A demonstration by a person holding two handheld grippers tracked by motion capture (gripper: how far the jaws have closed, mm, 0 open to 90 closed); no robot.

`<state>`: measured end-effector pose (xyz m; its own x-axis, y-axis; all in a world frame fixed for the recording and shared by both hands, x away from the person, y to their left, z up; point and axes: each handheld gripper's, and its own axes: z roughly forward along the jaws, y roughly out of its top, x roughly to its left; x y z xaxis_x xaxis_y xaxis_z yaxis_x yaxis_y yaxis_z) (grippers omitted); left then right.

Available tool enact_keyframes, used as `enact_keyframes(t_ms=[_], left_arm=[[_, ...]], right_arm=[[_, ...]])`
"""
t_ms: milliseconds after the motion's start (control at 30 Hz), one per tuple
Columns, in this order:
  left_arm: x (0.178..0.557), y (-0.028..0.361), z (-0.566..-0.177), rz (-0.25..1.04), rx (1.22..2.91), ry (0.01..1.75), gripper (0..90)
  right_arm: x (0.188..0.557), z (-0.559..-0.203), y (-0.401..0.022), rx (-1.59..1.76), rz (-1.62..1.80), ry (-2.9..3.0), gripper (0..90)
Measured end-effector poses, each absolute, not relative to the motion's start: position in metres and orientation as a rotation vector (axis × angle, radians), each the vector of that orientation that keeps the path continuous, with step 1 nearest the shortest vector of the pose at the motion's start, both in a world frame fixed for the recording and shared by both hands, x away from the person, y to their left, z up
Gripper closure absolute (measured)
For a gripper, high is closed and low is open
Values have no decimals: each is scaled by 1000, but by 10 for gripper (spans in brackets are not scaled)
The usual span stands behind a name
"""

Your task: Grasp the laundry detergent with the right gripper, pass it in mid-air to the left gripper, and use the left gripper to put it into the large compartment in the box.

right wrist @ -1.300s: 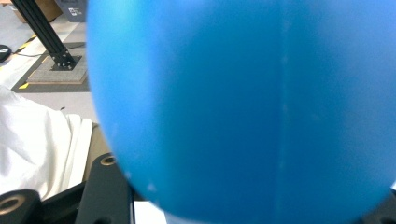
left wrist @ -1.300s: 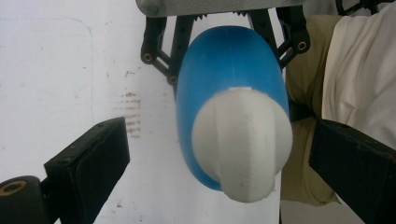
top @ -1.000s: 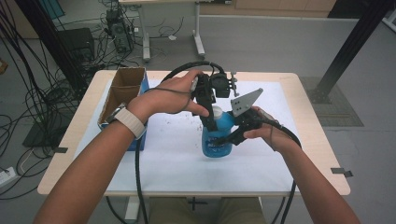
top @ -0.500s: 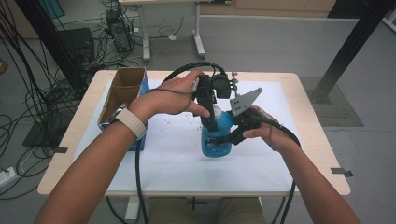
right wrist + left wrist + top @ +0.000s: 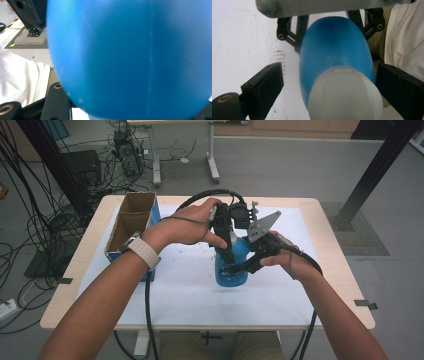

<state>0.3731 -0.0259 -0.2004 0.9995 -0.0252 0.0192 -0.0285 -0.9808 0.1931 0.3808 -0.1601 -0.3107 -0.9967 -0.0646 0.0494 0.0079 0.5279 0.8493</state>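
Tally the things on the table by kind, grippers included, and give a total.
Blue bottle: 1
Cardboard box: 1
White sheet covering the table: 1
Grippers: 2, the left gripper over the bottle's cap and the right gripper shut on the bottle's side
Total: 5

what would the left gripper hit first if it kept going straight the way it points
Most likely the white cap of the blue bottle: the left gripper points down over it, jaws just closing, pads apart from the cap on both sides. Depth is unclear.
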Motion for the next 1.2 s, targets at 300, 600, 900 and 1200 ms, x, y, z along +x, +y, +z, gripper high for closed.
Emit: enact_keyframes(t_ms=[300,600,900,1200], left_arm=[[373,-28,-201,23,2942,-48,127],[372,-29,-203,17,2944,-51,166],[372,-28,-207,4,2937,-53,224],[372,-29,-210,-3,2946,-65,260]], right_arm=[[381,-306,-162,52,-1501,-2679,429],[381,-306,-162,50,-1505,-2672,429],[381,-307,-162,51,-1492,-2677,429],[381,-307,-161,46,-1482,-2675,429]])
